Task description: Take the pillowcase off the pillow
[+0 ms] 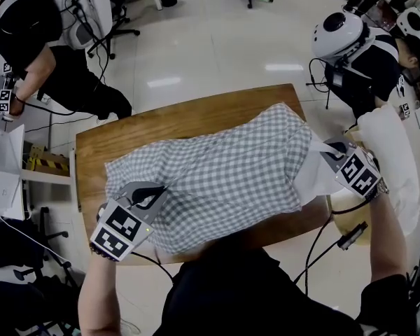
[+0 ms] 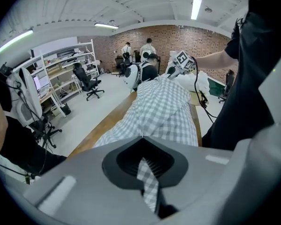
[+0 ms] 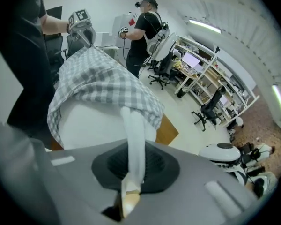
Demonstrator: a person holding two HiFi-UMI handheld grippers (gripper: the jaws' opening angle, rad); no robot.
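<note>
The grey-and-white checked cotton pillowcase (image 1: 217,173) covers most of the soft white pillow (image 1: 313,177), which lies across the brown wooden desk (image 1: 161,121). Only the pillow's right end shows outside the open mouth, so the stripping looks barely begun, with nearly the whole sleeve left to slide off. At the left end, the left gripper (image 1: 157,191) is pressed together on a fold of the checked cloth. At the right end, the right gripper (image 1: 327,148) pinches a ridge of the bare white pillow, just outside the pillowcase's hem.
</note>
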